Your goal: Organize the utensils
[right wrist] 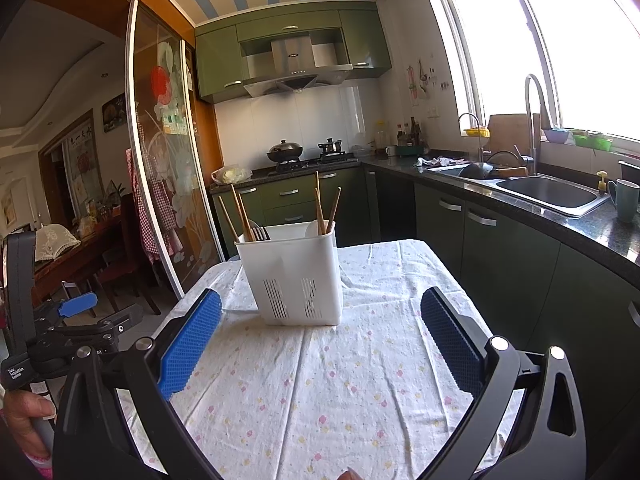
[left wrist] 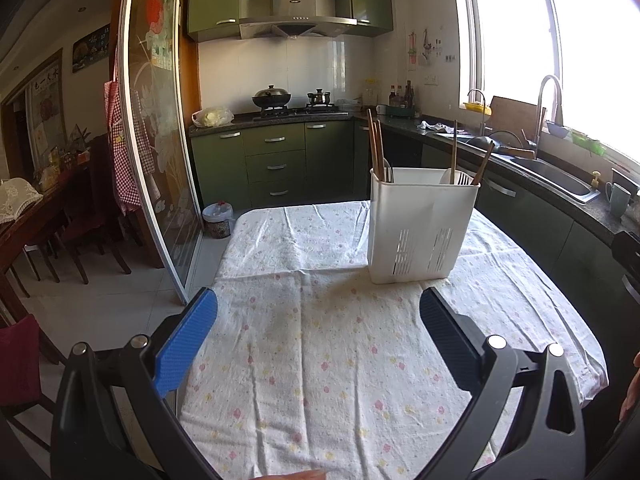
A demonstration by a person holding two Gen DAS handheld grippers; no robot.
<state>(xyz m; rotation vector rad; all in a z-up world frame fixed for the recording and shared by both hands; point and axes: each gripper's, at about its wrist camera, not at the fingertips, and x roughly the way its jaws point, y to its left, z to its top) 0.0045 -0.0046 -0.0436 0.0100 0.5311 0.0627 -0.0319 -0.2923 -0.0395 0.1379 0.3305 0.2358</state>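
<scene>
From my seat, the left gripper [left wrist: 318,332] stood with its jaws spread wide and nothing between them, its pads [left wrist: 186,340] a dimpled blue rubber set in matte black plastic arms. Under it lay the table [left wrist: 280,360], covered by a thin white cloth printed with small pink and yellow flowers, creased into long folds. The table's left edge dropped straight to a pale tiled floor beside the glass sliding door [left wrist: 160,140] (etched with flowers, framed in silver metal). The white plastic utensil caddy [left wrist: 420,232] stood upright on the far right part of the cloth, a boxy shape with slotted vents low on its walls. Wooden chopsticks [left wrist: 376,148] leaned out of its left compartment; more wooden sticks and a fork's tines showed in the right one.

The right gripper [right wrist: 320,334] was equally splayed and held nothing. In its view the caddy [right wrist: 294,276] sat just left of centre, with the cloth [right wrist: 360,380] between the pads and the caddy bare. To the right, the table's edge ran near the green cabinet fronts [right wrist: 500,248] under a speckled dark stone counter, leaving a narrow aisle, with a steel sink [right wrist: 548,192] set into it.
</scene>
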